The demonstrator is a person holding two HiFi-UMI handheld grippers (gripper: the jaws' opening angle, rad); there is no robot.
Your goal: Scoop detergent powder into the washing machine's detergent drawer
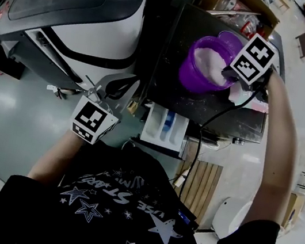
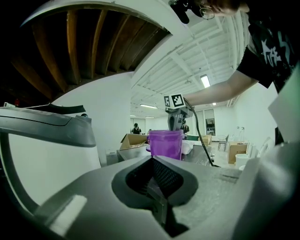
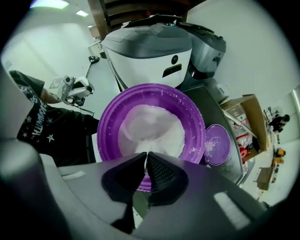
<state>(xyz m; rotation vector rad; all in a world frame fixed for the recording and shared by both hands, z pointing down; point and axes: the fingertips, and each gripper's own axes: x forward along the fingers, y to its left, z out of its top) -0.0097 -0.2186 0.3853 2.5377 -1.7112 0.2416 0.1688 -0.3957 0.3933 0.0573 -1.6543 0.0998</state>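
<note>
While the white-and-grey washing machine (image 1: 83,18) is seen beyond the far-left corner of the dark-topped unit (image 1: 202,107), the purple tub (image 1: 187,75) is stood on that unit toward its far edge, part-filled with white detergent powder (image 3: 150,126). Detergent drawer (image 1: 163,127) is found open at the unit's near edge, left of middle; white, with one blue compartment. Purple lid (image 3: 218,144) is laid flat on the top just beside the tub, dusted with powder. Right claw (image 3: 146,152) is held above the tub, closed to a slit on a thin white strip (image 3: 145,162); what the strip belongs to cannot be told. Left claw (image 2: 153,157) is held off the near-left corner, fully closed, nothing gripped.
</note>
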